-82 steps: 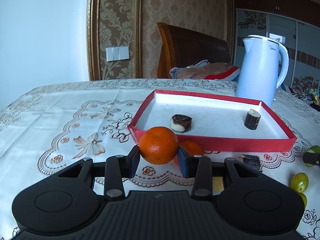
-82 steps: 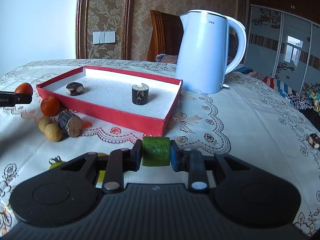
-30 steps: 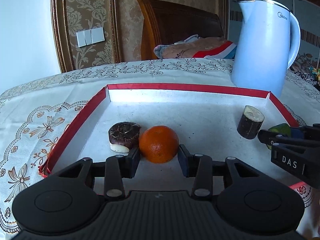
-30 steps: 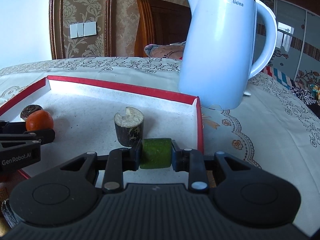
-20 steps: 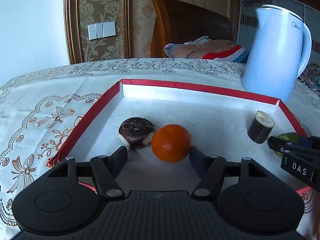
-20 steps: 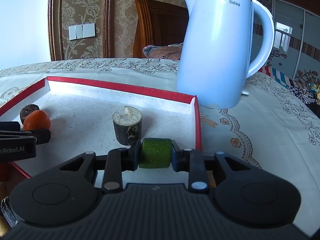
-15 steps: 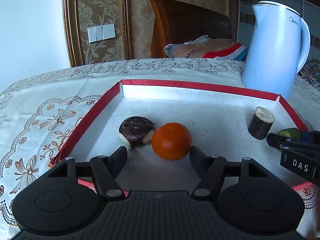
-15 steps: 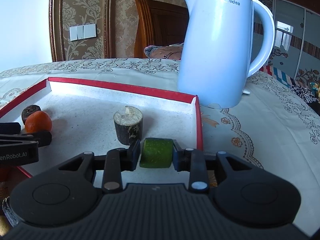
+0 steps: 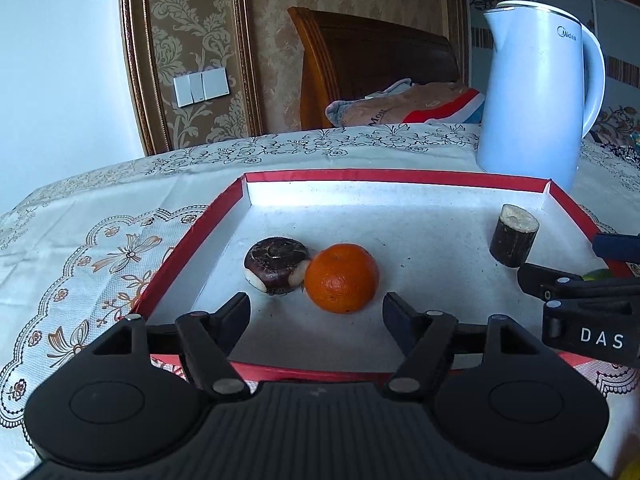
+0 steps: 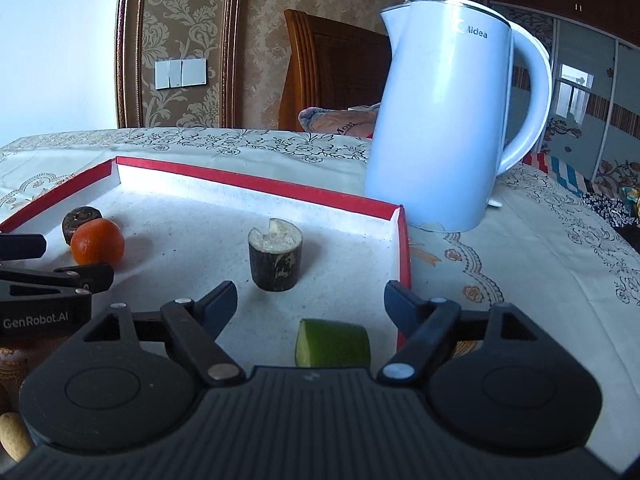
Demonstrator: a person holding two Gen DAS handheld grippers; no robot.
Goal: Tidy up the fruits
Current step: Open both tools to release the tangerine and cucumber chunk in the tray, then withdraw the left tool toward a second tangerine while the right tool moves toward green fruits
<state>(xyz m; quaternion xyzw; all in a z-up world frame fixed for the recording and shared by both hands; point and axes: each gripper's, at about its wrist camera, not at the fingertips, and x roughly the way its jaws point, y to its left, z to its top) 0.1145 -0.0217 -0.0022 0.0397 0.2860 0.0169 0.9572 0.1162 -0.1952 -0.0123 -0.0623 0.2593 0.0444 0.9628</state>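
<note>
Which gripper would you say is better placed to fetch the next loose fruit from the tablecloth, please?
Probably the left gripper: its jaws have just opened off the orange, and loose pieces lie on its side. The right gripper has just released the green piece.

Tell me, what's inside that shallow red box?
Inside the shallow red box: an orange mandarin, a dark round fruit, a dark stem chunk, a green piece partly hidden.

- A table under a cream tablecloth (image 9: 120,208) embroidered with floral scrollwork.
- A shallow red tray (image 9: 192,236) with a white floor lies on the cloth.
- A pale blue electric kettle (image 10: 444,120) stands just beyond the tray's far right corner.
</note>
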